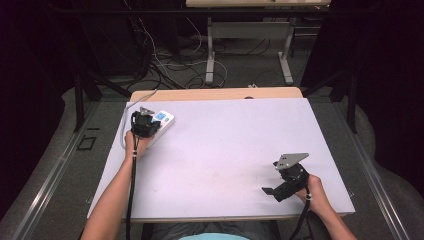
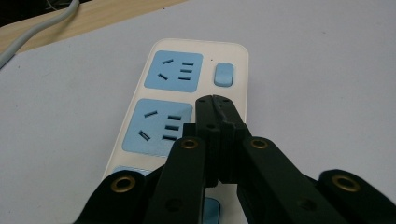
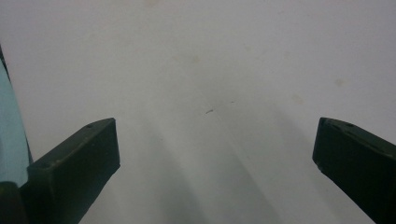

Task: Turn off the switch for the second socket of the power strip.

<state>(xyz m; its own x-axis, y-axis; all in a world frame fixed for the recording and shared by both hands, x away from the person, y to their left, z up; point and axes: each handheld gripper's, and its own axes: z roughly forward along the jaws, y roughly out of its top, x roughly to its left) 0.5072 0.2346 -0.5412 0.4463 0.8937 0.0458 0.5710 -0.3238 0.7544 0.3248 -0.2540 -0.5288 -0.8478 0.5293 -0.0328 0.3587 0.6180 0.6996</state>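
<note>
Clearly the left hand-held gripper, jaws closed and empty, sits over the white plastic power strip with blue sockets, aligned lengthwise; the right hand-held gripper gapes empty, well apart.

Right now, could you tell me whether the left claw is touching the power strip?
Cannot tell. In the left gripper view the shut left claw sits over the power strip at its second socket, but no contact or gap shows plainly.

The bench is evenly lit from above while its surroundings sink into darkness. All three views are soft and grainy; right tongs cast faint streaked shadows.
</note>
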